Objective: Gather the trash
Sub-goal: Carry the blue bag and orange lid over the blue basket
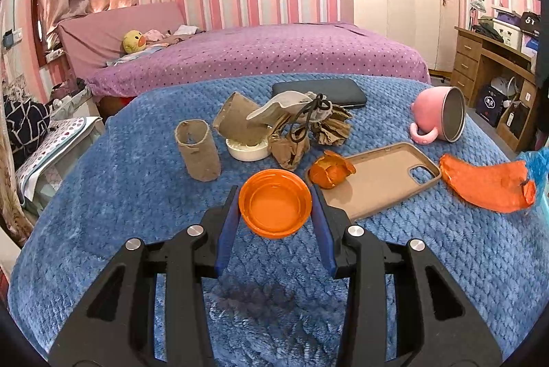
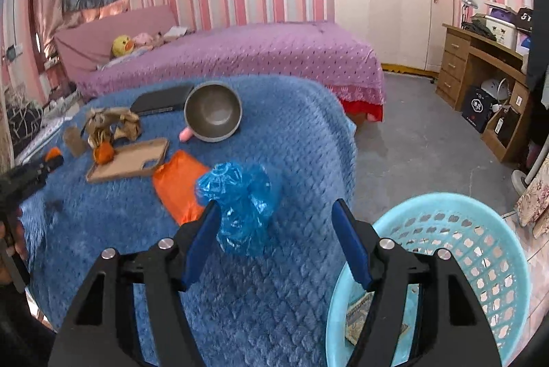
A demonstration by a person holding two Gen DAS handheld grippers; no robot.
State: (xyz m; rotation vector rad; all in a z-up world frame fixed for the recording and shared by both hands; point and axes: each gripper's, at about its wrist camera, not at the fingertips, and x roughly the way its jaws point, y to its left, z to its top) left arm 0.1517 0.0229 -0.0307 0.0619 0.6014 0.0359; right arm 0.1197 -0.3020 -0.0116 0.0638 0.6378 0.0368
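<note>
On the blue blanket point(image 1: 137, 195), my left gripper point(image 1: 274, 192) is shut on a round orange plastic lid point(image 1: 274, 205), one blue pad on each side. Beyond it lie a cardboard tube point(image 1: 199, 149), crumpled brown paper point(image 1: 329, 126), an orange peel point(image 1: 331, 169) and a flat orange wrapper point(image 1: 487, 185). In the right wrist view my right gripper point(image 2: 276, 205) stands open. A crumpled blue plastic bag point(image 2: 240, 209) sits between its fingers, close to the left one and well clear of the right. A light blue basket point(image 2: 446, 198) stands below to the right, with a paper scrap inside.
A tan phone case point(image 1: 377, 185), a tipped pink mug point(image 1: 439, 118), a black case point(image 1: 319, 92) and a white lid point(image 1: 247, 150) share the blanket. A purple bed point(image 1: 257, 51) stands behind, a wooden desk point(image 2: 480, 65) at the right, grey floor point(image 2: 411, 133) between.
</note>
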